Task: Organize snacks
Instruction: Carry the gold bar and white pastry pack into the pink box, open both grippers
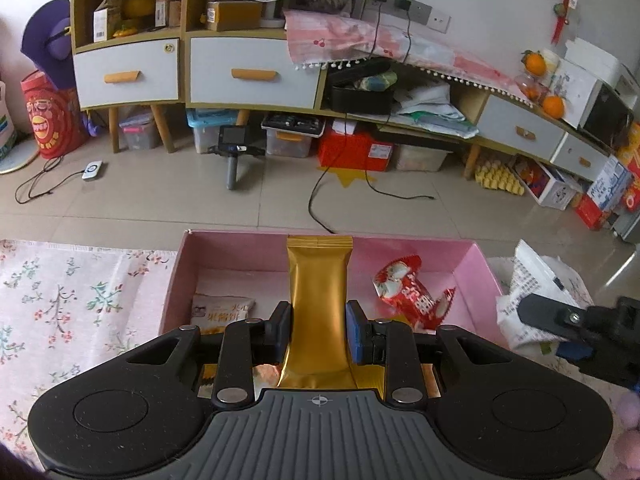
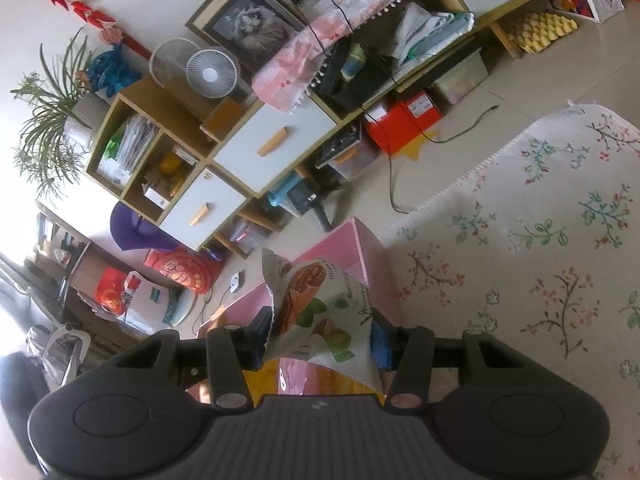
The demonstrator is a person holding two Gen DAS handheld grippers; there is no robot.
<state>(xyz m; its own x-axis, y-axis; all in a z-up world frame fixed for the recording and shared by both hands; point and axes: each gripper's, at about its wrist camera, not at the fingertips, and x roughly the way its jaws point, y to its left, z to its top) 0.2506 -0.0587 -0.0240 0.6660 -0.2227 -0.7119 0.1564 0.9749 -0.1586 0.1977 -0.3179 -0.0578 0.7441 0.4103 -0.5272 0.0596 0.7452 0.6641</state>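
Note:
My left gripper (image 1: pixel 319 330) is shut on a gold snack packet (image 1: pixel 318 304) and holds it upright over the near edge of the pink box (image 1: pixel 476 276). A red snack packet (image 1: pixel 412 292) and a pale packet (image 1: pixel 220 310) lie in the box. My right gripper (image 2: pixel 320 334) is shut on a white snack packet with walnut pictures (image 2: pixel 320 312), beside the pink box (image 2: pixel 372 256). In the left wrist view the right gripper (image 1: pixel 560 330) and its white packet (image 1: pixel 532 284) appear at the box's right side.
The box rests on a floral cloth (image 1: pixel 80 300) that also shows in the right wrist view (image 2: pixel 520 260). Beyond is tiled floor with cables (image 1: pixel 320 200) and a handheld device (image 1: pixel 234 156), then a low cabinet (image 1: pixel 252 72) with storage boxes underneath.

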